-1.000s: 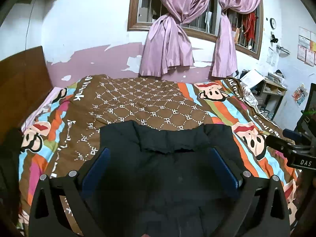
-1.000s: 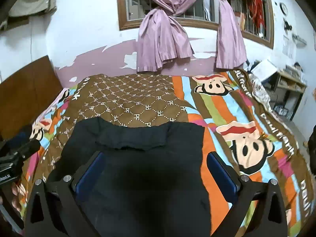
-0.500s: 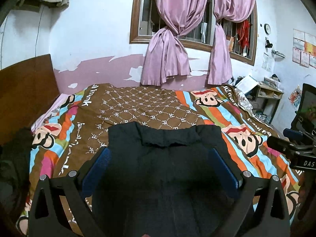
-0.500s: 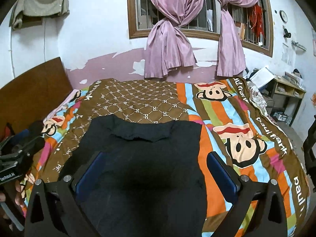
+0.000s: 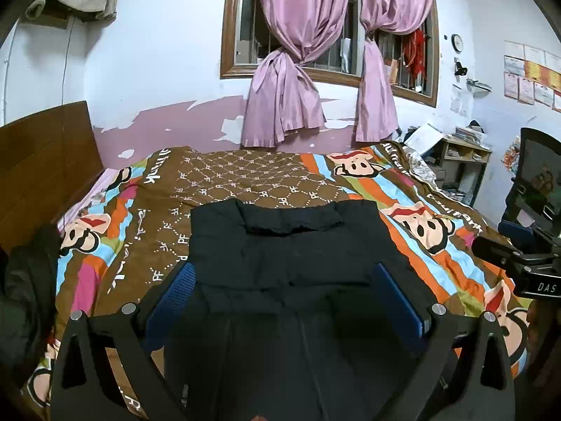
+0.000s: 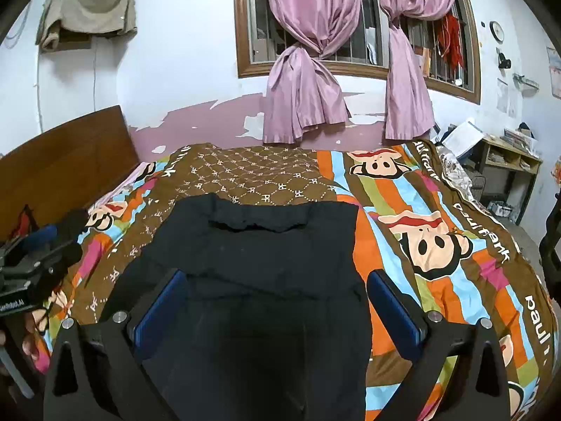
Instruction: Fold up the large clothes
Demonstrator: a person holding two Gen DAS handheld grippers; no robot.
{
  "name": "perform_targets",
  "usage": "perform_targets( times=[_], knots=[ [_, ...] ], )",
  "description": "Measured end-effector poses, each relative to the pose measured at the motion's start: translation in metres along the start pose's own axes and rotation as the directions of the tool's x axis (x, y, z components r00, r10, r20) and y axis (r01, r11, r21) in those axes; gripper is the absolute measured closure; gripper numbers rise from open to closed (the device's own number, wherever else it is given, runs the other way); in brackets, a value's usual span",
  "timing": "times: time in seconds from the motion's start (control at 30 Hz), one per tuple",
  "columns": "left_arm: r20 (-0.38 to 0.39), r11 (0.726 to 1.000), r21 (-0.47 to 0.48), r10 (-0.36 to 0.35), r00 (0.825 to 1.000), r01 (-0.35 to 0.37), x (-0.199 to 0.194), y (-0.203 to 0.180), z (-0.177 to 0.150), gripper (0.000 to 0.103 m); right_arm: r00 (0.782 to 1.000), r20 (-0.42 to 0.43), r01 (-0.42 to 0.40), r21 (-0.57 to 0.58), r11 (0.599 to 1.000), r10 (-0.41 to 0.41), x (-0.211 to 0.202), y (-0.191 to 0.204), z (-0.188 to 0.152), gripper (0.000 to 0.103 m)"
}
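Observation:
A large black garment (image 5: 287,263) lies flat on the bed, its far edge folded over into a band; it also shows in the right wrist view (image 6: 256,266). My left gripper (image 5: 284,298) is open and empty, held above the garment's near part. My right gripper (image 6: 277,301) is open and empty, also above the near part. The right gripper shows at the right edge of the left wrist view (image 5: 519,263). The left gripper shows at the left edge of the right wrist view (image 6: 31,259).
The bed carries a brown and striped cartoon-monkey cover (image 5: 434,217). A wooden headboard (image 5: 42,154) stands at the left. Dark clothes (image 5: 24,291) lie at the bed's left edge. A shelf with papers (image 5: 463,154) and a chair (image 5: 536,179) stand at the right.
Both grippers have risen and drawn back from the bed, so the garment looks smaller and further away. Both stay open. The garment has not moved.

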State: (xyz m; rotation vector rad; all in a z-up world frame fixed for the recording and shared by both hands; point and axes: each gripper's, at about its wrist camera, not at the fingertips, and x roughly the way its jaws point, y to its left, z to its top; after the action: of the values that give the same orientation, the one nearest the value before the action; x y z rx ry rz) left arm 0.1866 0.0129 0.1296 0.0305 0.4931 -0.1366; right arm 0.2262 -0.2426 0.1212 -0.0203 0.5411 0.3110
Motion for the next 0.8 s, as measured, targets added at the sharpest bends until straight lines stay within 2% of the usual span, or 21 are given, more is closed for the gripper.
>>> perform_targets(
  times=[0.2, 0.37, 0.6, 0.73, 0.8],
  knots=[
    [-0.023, 0.999, 0.041, 0.005, 1.0, -0.004, -0.008, -0.001, -0.031, 0.004, 0.999, 0.032, -0.006, -0.081, 0.997, 0.009, -0.01, 0.014, -0.036, 0.0],
    [-0.032, 0.994, 0.105, 0.012, 0.999, -0.009, -0.018, -0.005, -0.067, 0.004, 0.999, 0.007, -0.047, -0.116, 0.992, 0.048, -0.008, 0.025, -0.071, 0.0],
    [-0.139, 0.99, 0.133, -0.015, 0.99, 0.034, -0.02, 0.005, -0.114, 0.004, 0.985, -0.138, -0.124, -0.121, 0.985, 0.107, 0.008, 0.028, -0.116, 0.0],
    [-0.198, 0.992, 0.123, -0.011, 0.98, 0.036, -0.019, 0.01, -0.14, 0.004, 0.962, -0.235, -0.168, -0.119, 0.979, 0.137, 0.022, 0.031, -0.139, 0.0],
    [-0.251, 0.993, 0.113, -0.011, 0.968, 0.041, -0.016, 0.012, -0.157, 0.004, 0.948, -0.282, -0.186, -0.126, 0.974, 0.145, 0.027, 0.033, -0.149, 0.0]
  ],
)
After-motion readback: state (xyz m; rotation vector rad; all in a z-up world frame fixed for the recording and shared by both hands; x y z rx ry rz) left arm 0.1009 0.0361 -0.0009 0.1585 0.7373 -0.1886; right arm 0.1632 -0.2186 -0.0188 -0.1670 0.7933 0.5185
